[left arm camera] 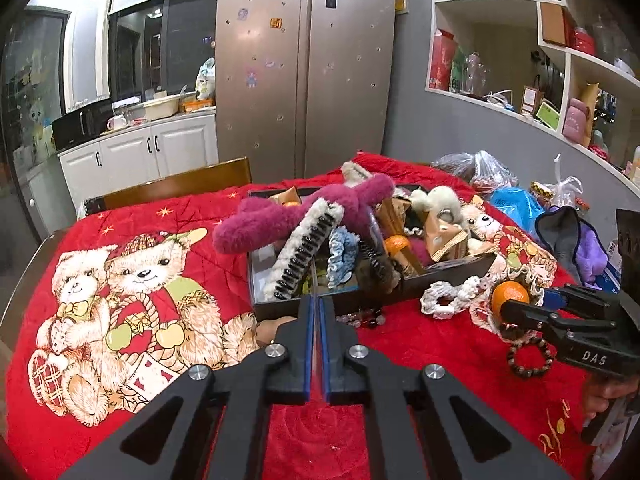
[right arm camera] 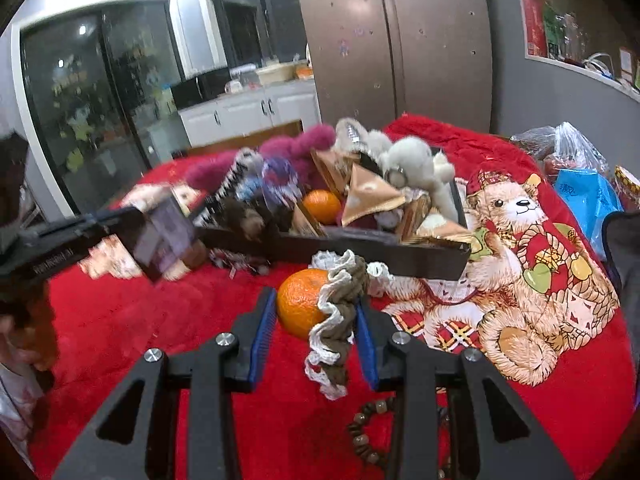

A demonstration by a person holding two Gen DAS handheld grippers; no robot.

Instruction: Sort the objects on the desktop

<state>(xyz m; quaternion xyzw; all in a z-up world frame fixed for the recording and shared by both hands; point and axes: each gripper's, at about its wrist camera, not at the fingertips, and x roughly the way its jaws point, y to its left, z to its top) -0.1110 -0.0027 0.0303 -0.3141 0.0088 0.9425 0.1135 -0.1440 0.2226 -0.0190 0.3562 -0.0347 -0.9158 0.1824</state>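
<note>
My left gripper [left arm camera: 318, 312] is shut in front of the dark box [left arm camera: 280, 307]. A thin edge shows between its tips. In the right wrist view the left gripper [right arm camera: 132, 220] is blurred and carries a flat dark purplish card [right arm camera: 164, 236] at its tip. My right gripper [right arm camera: 316, 332] is shut on a mandarin [right arm camera: 298, 304], with a brown lace-edged scrunchie [right arm camera: 340, 312] pinched beside it and hanging down. In the left wrist view the right gripper [left arm camera: 520, 305] holds that mandarin [left arm camera: 509, 294] at the right of the box.
The box [right arm camera: 360, 248] is heaped with plush toys, a magenta plush [left arm camera: 304, 212], a comb, scrunchies and another mandarin [right arm camera: 322, 206]. A white scrunchie [left arm camera: 444, 300], a bead bracelet [left arm camera: 530, 356] and clear beads [left arm camera: 360, 316] lie on the red blanket. Bags crowd the right edge.
</note>
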